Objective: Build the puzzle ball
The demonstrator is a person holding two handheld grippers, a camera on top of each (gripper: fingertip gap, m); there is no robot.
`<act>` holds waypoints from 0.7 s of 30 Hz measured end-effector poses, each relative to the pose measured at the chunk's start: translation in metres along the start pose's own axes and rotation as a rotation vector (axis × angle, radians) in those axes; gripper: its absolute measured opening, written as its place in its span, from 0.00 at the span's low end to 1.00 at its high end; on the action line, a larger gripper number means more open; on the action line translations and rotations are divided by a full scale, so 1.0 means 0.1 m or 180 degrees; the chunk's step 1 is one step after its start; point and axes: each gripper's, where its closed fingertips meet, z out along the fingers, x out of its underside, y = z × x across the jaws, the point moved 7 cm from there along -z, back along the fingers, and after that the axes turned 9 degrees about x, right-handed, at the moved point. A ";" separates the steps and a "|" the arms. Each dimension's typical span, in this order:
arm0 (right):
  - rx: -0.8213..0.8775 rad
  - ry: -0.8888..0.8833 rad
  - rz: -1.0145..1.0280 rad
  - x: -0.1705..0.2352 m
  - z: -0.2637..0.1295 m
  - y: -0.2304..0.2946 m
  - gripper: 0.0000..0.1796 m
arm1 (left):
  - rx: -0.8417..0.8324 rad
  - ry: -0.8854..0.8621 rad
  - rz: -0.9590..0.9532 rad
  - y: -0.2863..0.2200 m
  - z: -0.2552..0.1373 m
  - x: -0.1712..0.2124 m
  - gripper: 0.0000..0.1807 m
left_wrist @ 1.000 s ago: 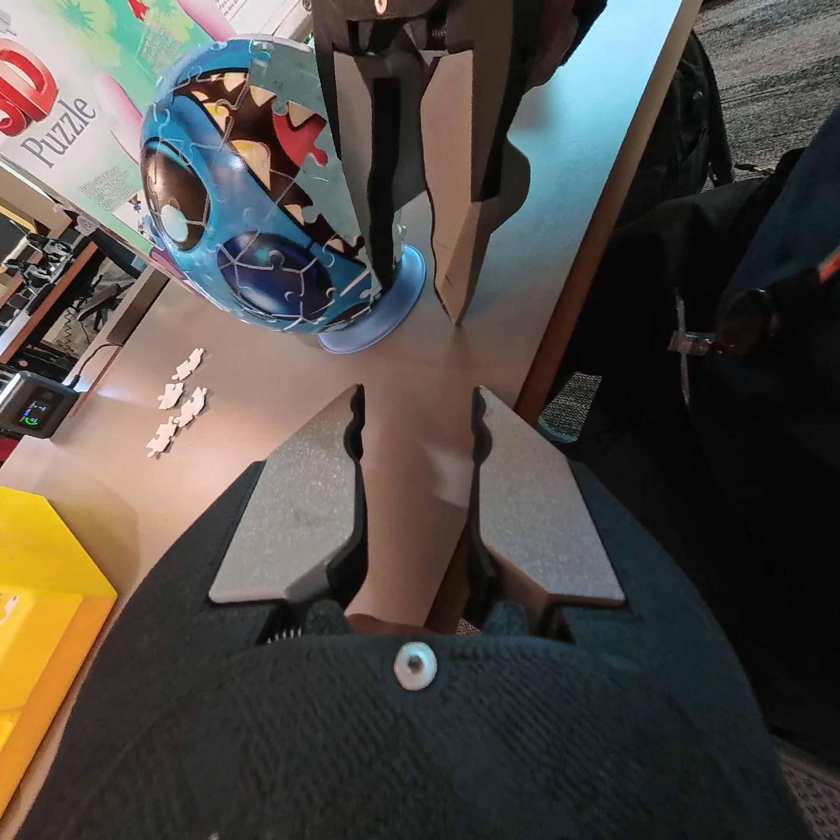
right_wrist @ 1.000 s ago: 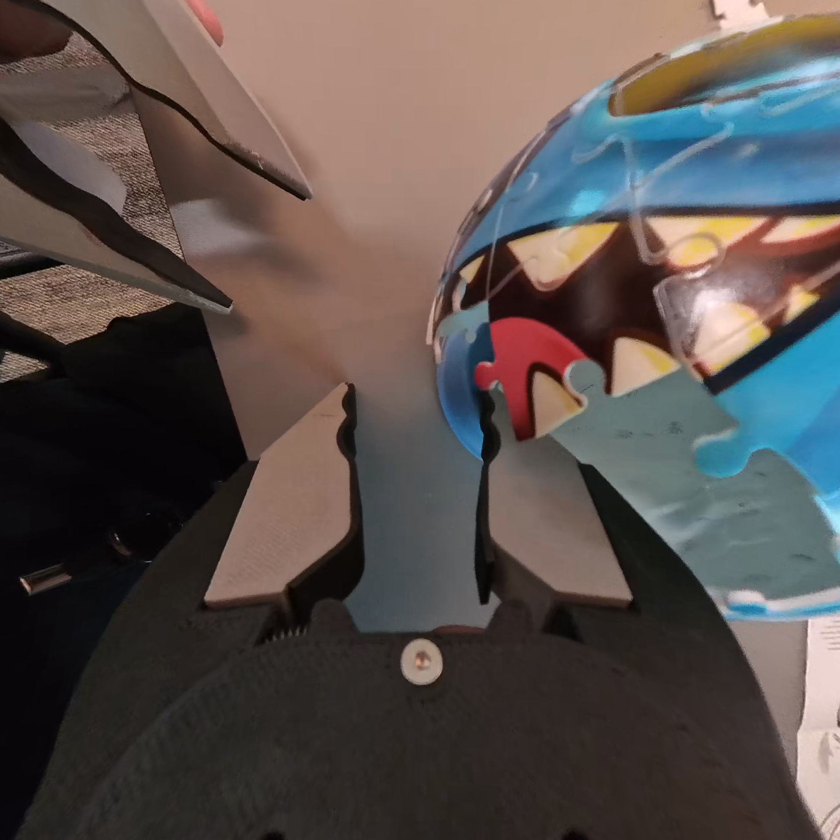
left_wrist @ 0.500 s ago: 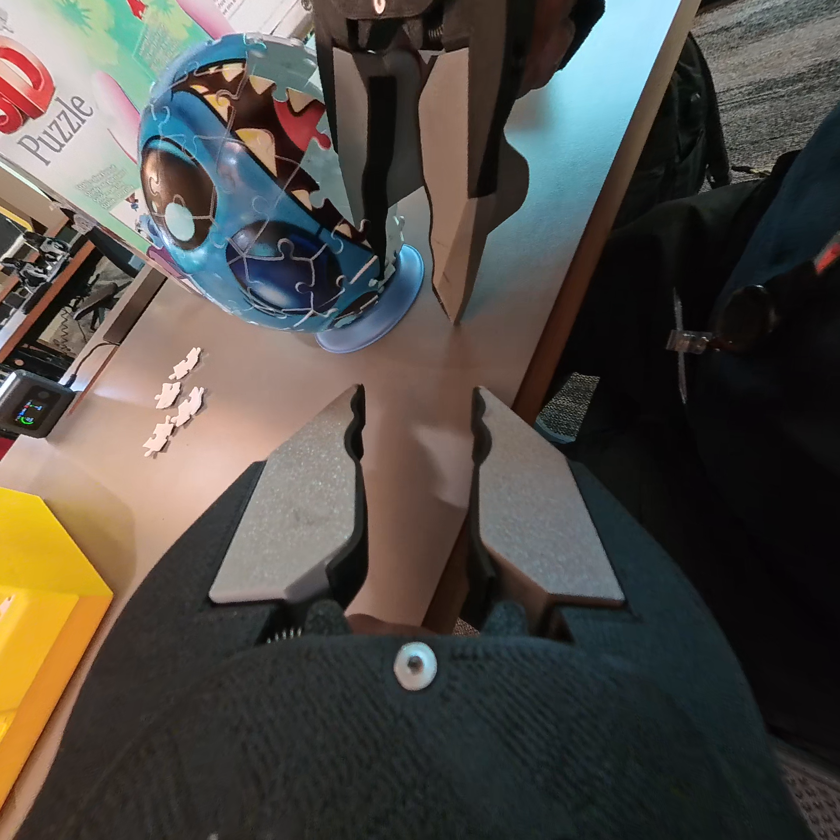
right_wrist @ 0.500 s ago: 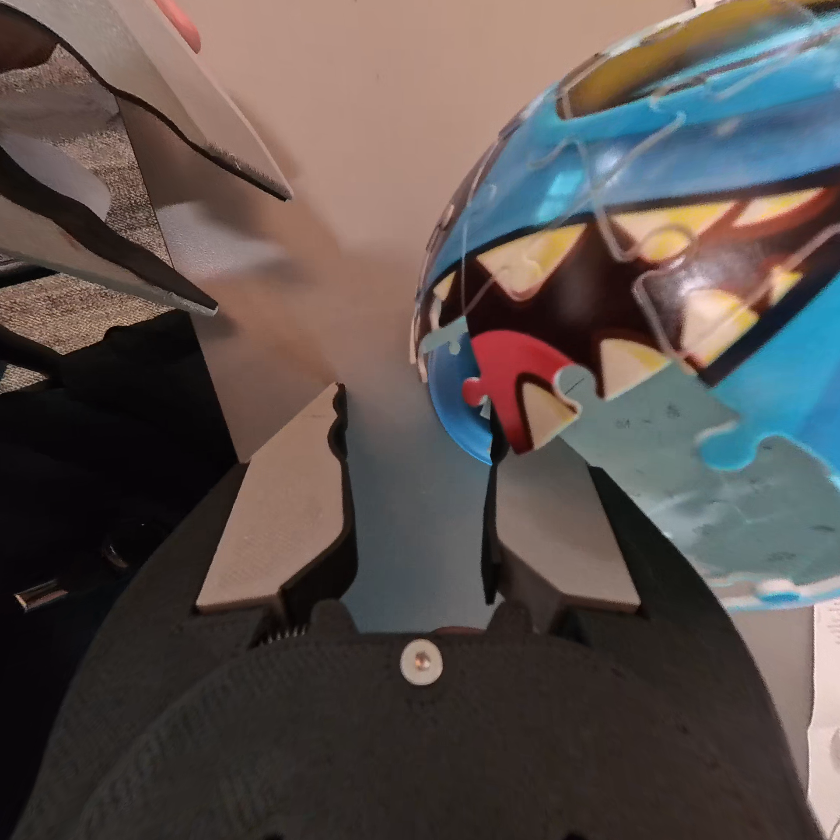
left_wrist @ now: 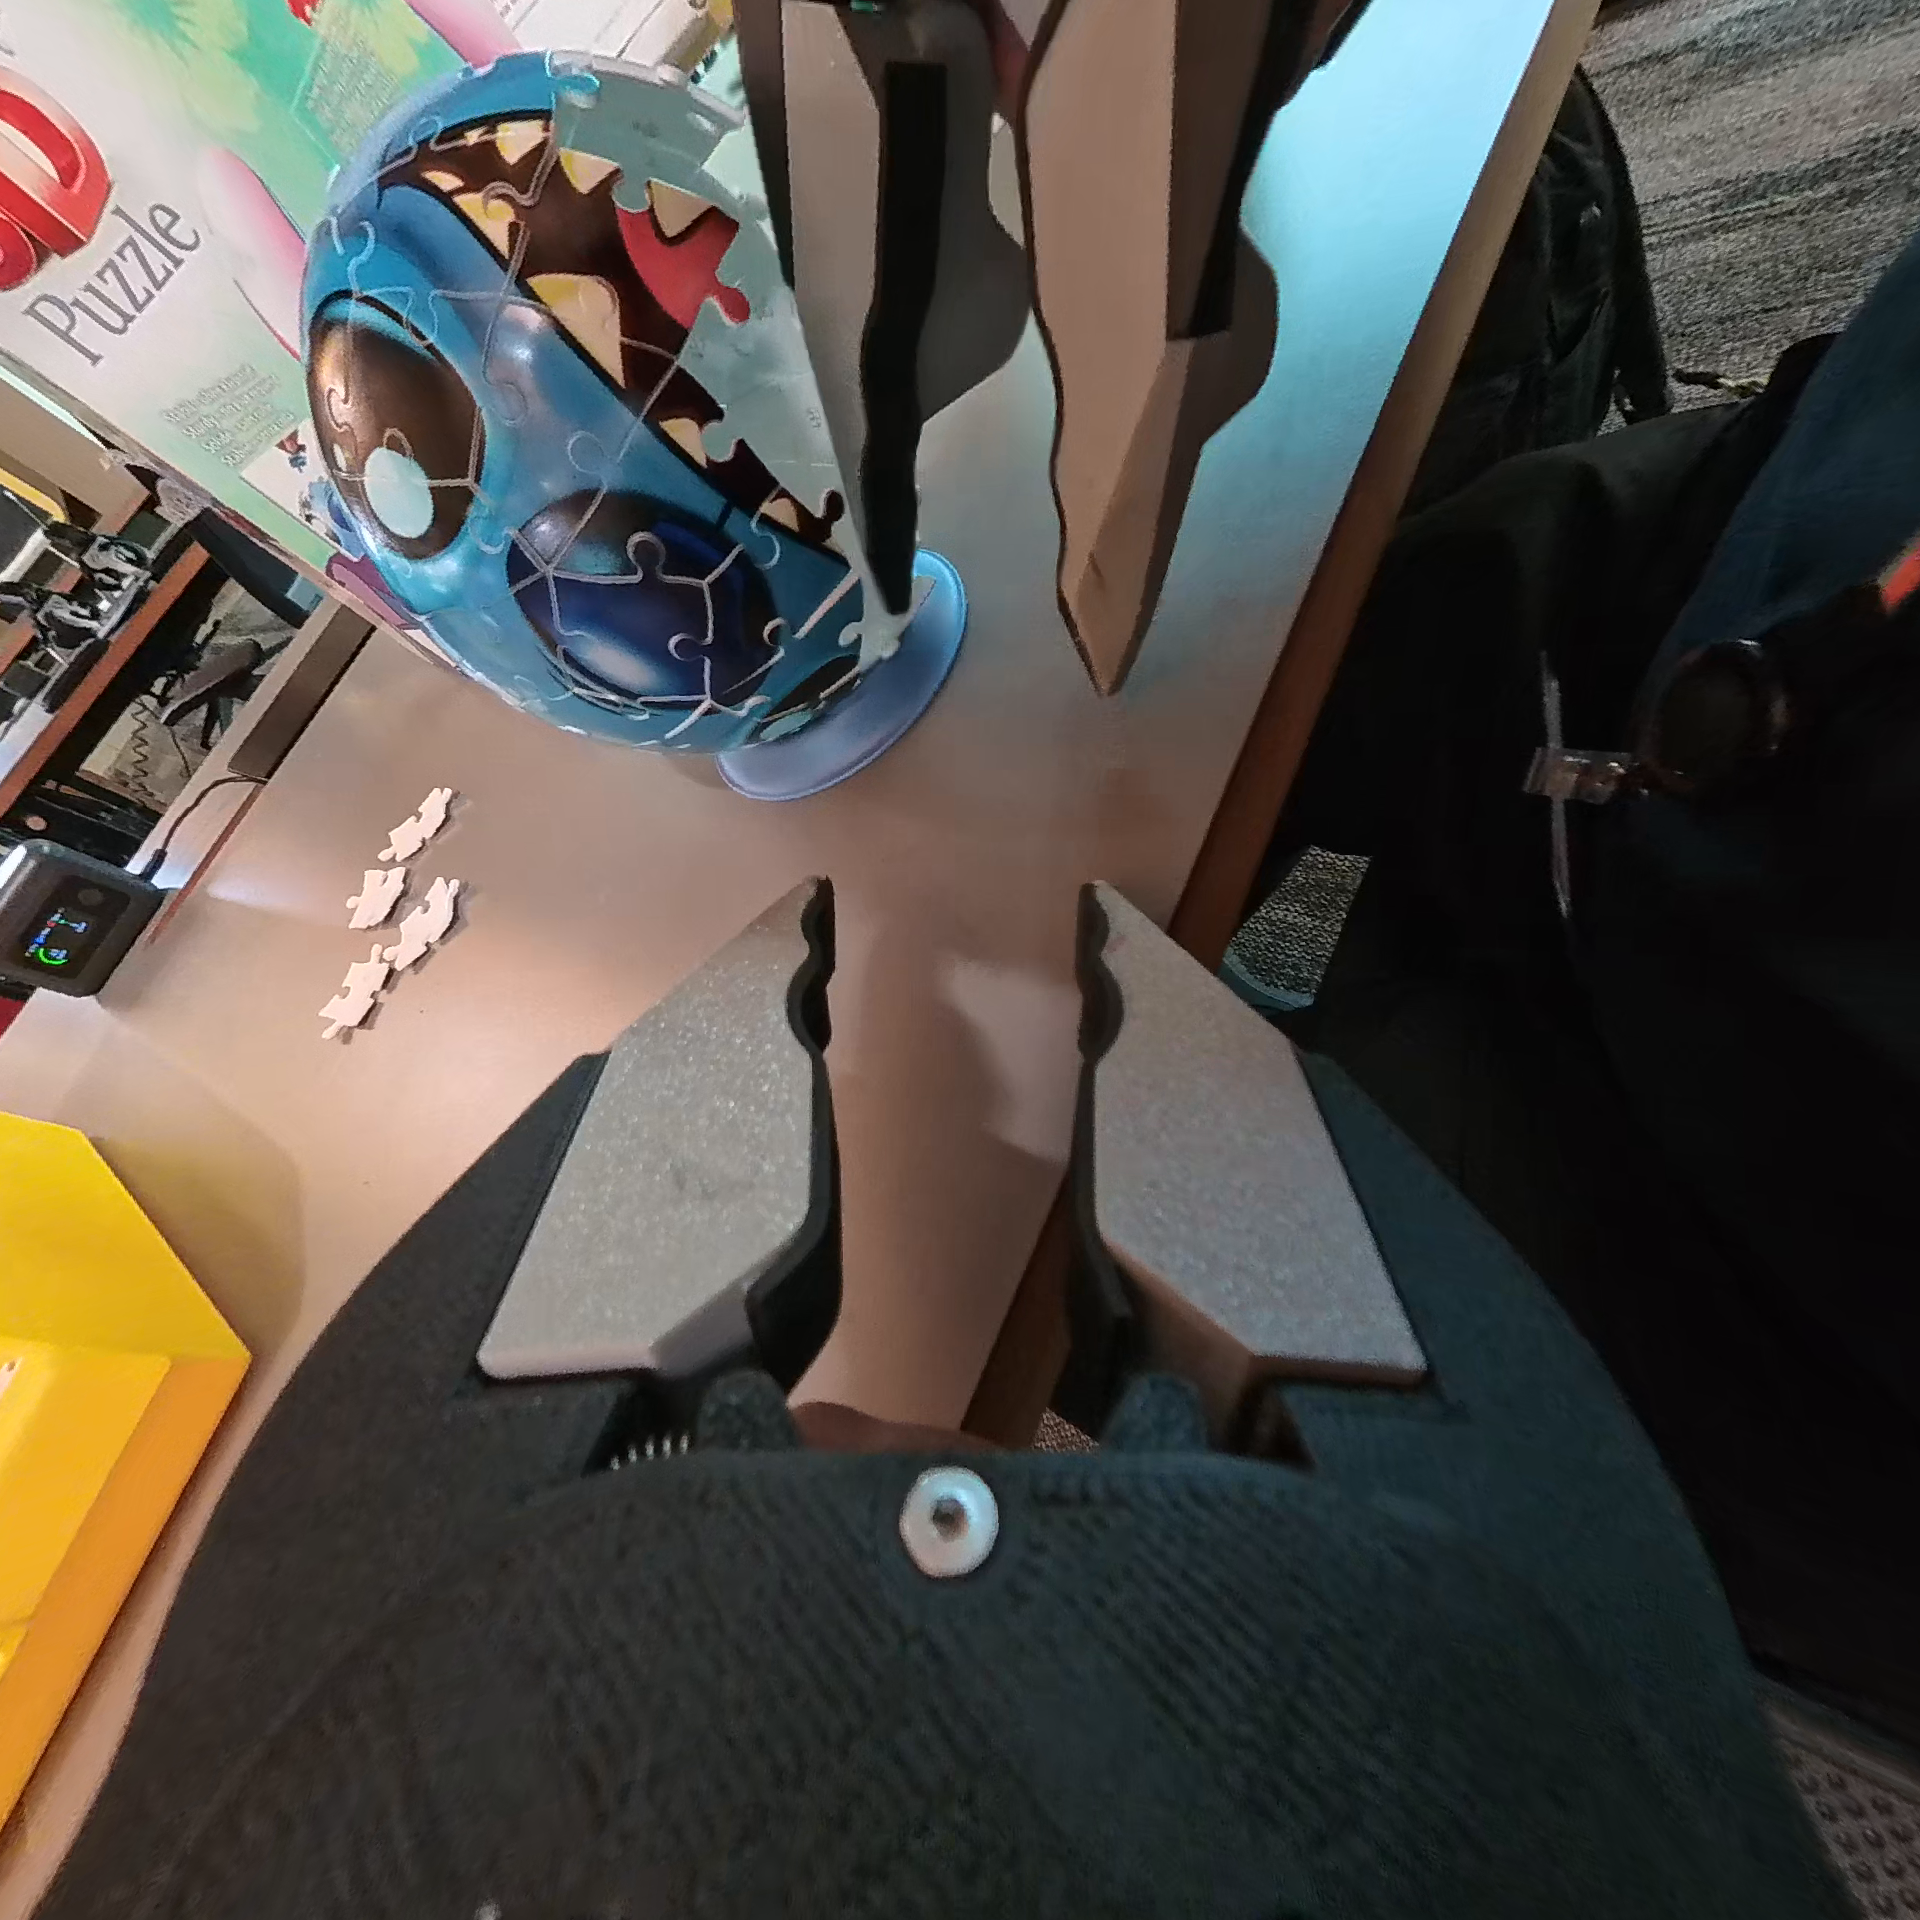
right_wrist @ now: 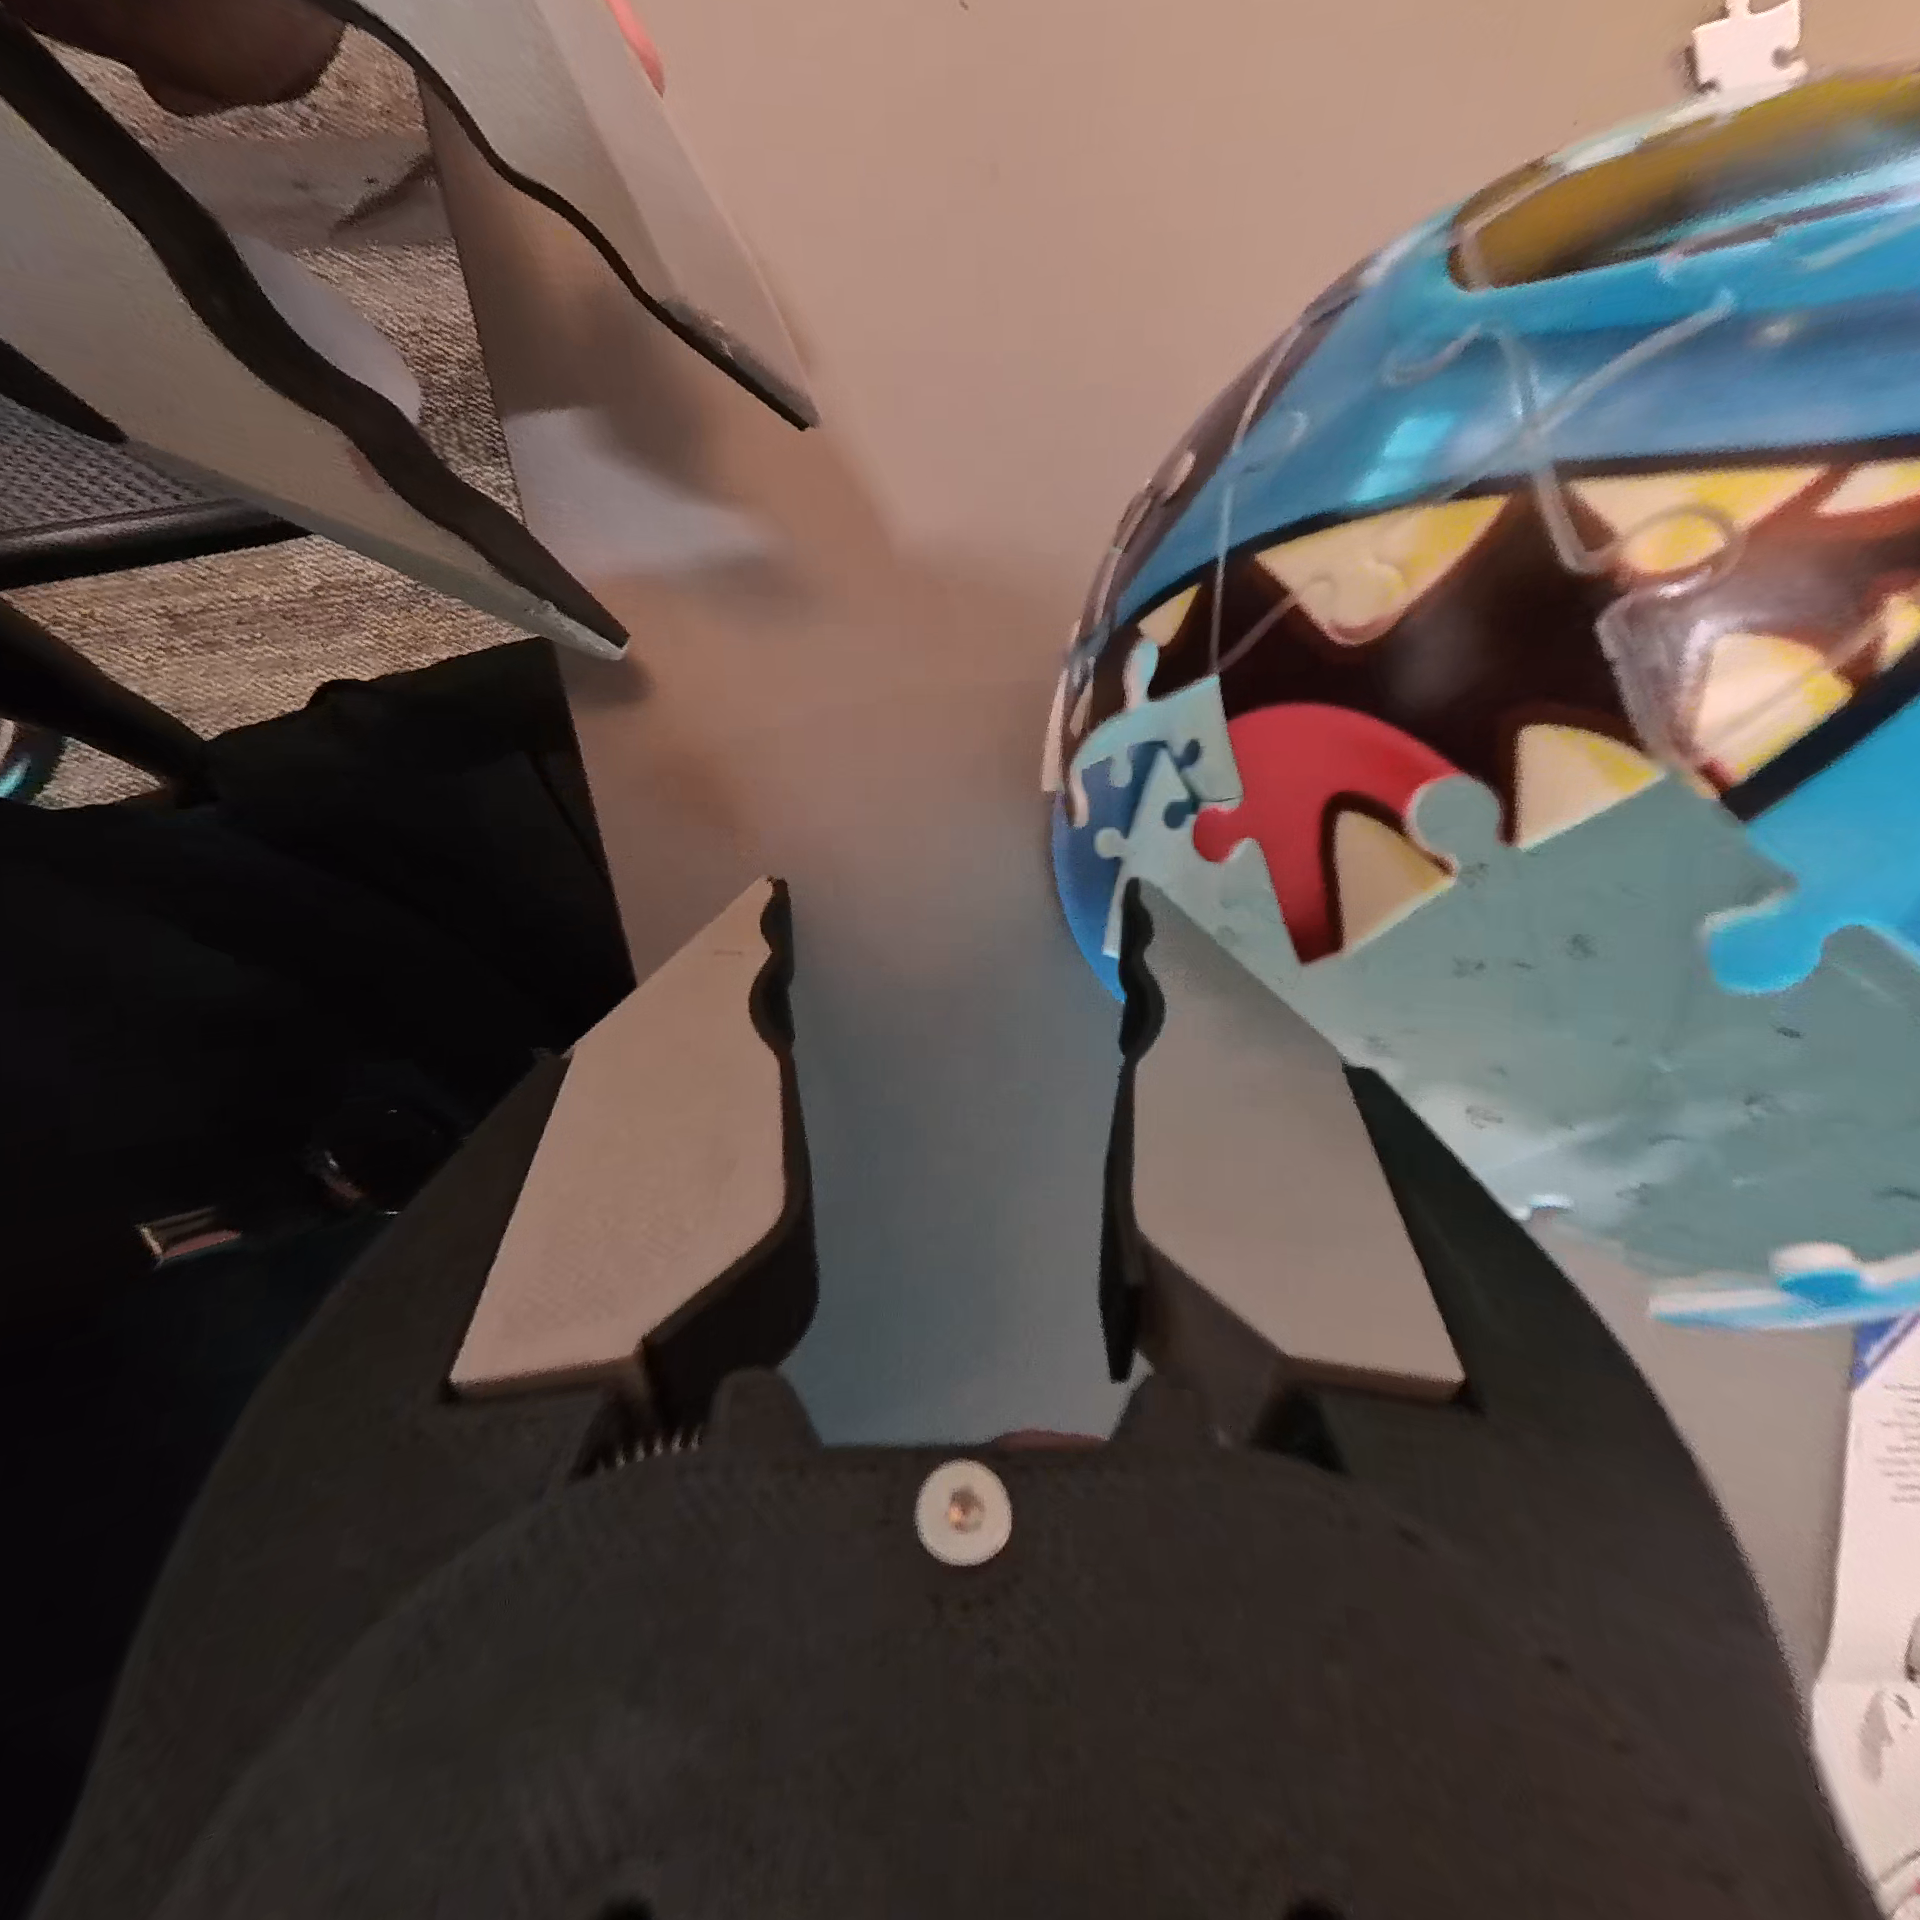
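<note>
1. Since one second ago: puzzle ball (left_wrist: 582, 457) tipped further left on its blue base ring (left_wrist: 862, 707); more of the pale inner surface now exposed at the open edge.
2. Puzzle ball location: far half of the tan table (left_wrist: 582, 935), just in front of the puzzle box (left_wrist: 156, 260), leaning on the base ring.
3. Right gripper (right_wrist: 951, 904): released, jaws apart, nothing between them; one finger (left_wrist: 883, 343) touching the ball's open edge, the other clear of it.
4. Left gripper (left_wrist: 954, 904): released, jaws apart, empty, near the table's right edge, well apart from the ball.
5. Loose white puzzle pieces (left_wrist: 400, 914): grouped left of the left gripper.
6. Yellow bin (left_wrist: 94, 1351): near left corner.
7. Small black device (left_wrist: 62, 920): left edge, screen lit.
</note>
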 end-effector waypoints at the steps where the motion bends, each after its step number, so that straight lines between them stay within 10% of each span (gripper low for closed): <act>1: -0.0003 -0.0006 0.0005 0.00 -0.01 0.00 0.34 | 0.0000 0.0004 -0.0001 0.00 0.00 0.00 0.25; 21: 0.0127 0.0064 -0.0047 0.05 0.07 -0.13 0.31 | 0.0030 0.0036 -0.0014 -0.02 0.03 -0.01 0.25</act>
